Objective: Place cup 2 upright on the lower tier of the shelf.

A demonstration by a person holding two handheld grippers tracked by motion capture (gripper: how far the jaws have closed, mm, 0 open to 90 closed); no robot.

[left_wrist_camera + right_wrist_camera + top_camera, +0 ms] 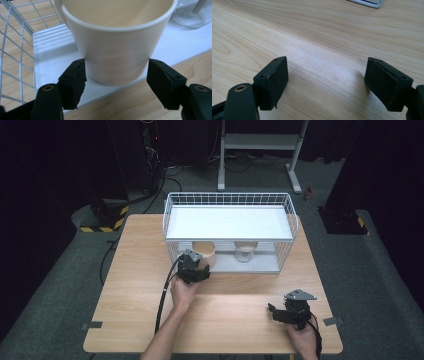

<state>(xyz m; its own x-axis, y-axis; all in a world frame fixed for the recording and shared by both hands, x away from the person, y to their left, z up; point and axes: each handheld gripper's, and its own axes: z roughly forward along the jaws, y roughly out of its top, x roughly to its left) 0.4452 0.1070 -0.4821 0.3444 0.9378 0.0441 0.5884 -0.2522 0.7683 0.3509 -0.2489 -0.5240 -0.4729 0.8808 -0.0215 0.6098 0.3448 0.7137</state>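
One cup [117,45], one glass [245,252], two hand-held grippers, one rack [230,197]

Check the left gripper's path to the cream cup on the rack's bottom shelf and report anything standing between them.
Nothing visible does. The left gripper has its jaws open on either side of the cream cup, at the open front of the wire rack. The glass stands off to one side.

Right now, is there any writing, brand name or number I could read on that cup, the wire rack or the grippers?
None can be read.
The cream cup is plain on the side facing the left gripper.
The white wire rack and the glass beside the cup carry no visible label.
The right gripper shows bare black pads over the unmarked wooden table.
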